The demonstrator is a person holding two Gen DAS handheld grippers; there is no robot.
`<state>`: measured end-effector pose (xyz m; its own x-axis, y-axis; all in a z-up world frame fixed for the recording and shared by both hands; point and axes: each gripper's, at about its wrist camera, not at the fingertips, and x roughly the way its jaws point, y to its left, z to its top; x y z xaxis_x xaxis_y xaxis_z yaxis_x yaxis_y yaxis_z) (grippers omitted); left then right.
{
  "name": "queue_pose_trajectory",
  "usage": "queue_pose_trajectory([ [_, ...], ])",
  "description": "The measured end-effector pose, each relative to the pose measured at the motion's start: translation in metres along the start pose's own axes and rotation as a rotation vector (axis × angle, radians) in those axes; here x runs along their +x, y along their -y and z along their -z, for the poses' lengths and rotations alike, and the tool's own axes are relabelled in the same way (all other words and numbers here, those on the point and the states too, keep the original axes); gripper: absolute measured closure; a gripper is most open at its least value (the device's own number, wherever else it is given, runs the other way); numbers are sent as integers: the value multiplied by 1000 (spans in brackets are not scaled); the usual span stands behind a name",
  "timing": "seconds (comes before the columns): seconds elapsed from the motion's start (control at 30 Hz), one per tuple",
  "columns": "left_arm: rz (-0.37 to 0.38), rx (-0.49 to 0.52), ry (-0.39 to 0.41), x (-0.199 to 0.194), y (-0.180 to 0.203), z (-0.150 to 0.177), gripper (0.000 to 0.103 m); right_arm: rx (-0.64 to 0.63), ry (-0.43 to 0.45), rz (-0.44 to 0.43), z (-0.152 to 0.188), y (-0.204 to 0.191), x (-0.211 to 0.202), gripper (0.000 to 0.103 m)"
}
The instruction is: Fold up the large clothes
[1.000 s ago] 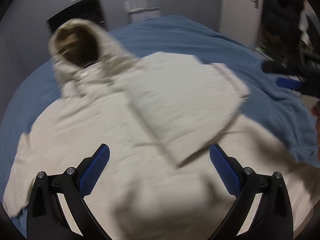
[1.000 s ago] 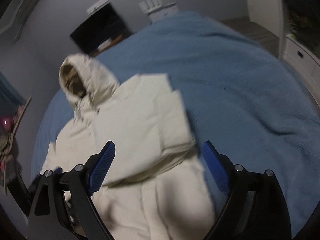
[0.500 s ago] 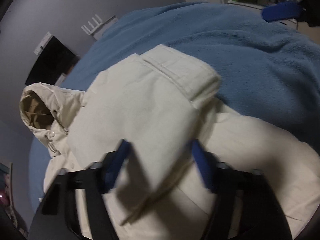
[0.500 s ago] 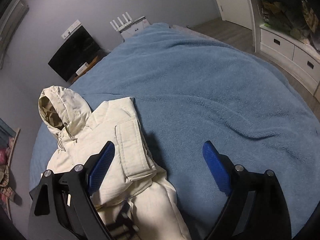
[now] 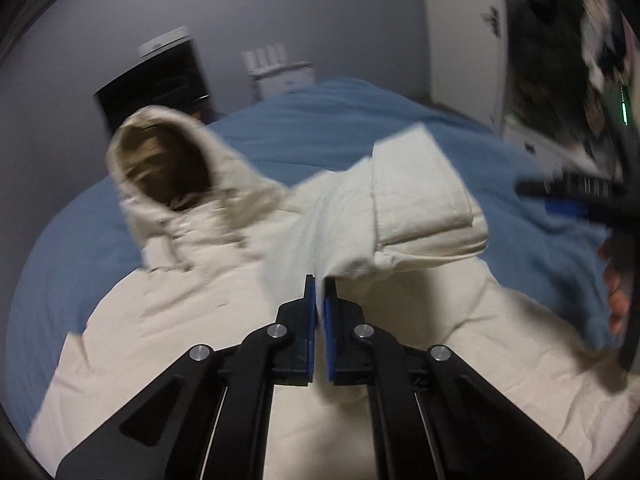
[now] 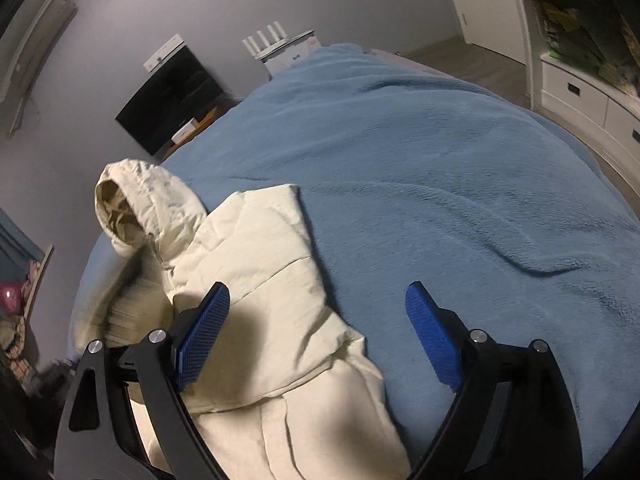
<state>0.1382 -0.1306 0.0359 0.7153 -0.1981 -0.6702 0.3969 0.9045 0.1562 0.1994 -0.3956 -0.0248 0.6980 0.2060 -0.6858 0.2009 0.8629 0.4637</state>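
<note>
A cream hooded jacket (image 5: 192, 312) lies on a blue blanket (image 5: 344, 128), hood (image 5: 160, 160) at the far left. One sleeve (image 5: 416, 200) is folded across the body. My left gripper (image 5: 319, 280) is shut on the sleeve's near edge and holds it up. In the right wrist view the jacket (image 6: 256, 264) lies at the left on the blanket (image 6: 440, 184). My right gripper (image 6: 316, 300) is open and empty, above the jacket's right edge. It also shows blurred at the right of the left wrist view (image 5: 568, 196).
A black screen (image 6: 172, 96) and a white router (image 6: 280, 46) stand against the grey wall beyond the bed. White drawers (image 6: 588, 96) and a doorway are at the right. Clutter (image 6: 16, 312) sits at the left.
My left gripper has closed on the folded sleeve's edge; it was open a second ago. My right gripper has drawn off to the right of the jacket and stayed open.
</note>
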Motion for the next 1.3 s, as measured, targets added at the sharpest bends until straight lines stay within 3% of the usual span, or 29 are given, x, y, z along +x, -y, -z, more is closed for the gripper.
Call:
queue_pose_trajectory([
  [0.1, -15, -99, 18, -18, -45, 6, 99, -46, -10, -14, 9, -15, 4, 18],
  [0.3, -42, -231, -5, -14, -93, 36, 99, -195, -21, -14, 31, -48, 15, 18],
  [0.4, -37, -317, -75, 9, -111, 62, 99, -288, -26, -6, 43, -62, 21, 18],
  [0.5, -22, -440, -210, 41, -134, 90, 99, -337, -59, -3, 53, -68, 32, 18],
  [0.6, -5, -492, -326, 58, -135, 108, 98, -353, -93, 3, 58, -68, 42, 18],
  [0.73, -18, -490, -333, 59, -130, 109, 95, -356, -132, 19, 64, -64, 52, 18],
  [0.77, -14, -500, -331, 58, -129, 108, 91, -355, -138, 19, 65, -63, 53, 18],
  [0.83, 12, -560, -322, 49, -132, 109, 71, -355, -140, 19, 66, -62, 52, 18],
  [0.9, 18, -619, -270, 30, -145, 113, 31, -354, -127, 18, 66, -63, 48, 18],
  [0.93, -26, -629, -215, 17, -148, 110, 25, -357, -120, 14, 66, -65, 47, 18],
  [1.03, -88, -579, -107, -7, -148, 97, 22, -387, -92, -1, 66, -76, 43, 18],
  [1.1, -91, -541, -97, -4, -146, 94, 21, -427, -80, -1, 66, -84, 46, 17],
  [1.2, -80, -523, -201, 28, -144, 100, 21, -515, -75, 25, 72, -100, 60, 14],
  [1.3, -117, -494, -306, 54, -142, 112, 21, -553, -110, 50, 80, -103, 80, 14],
])
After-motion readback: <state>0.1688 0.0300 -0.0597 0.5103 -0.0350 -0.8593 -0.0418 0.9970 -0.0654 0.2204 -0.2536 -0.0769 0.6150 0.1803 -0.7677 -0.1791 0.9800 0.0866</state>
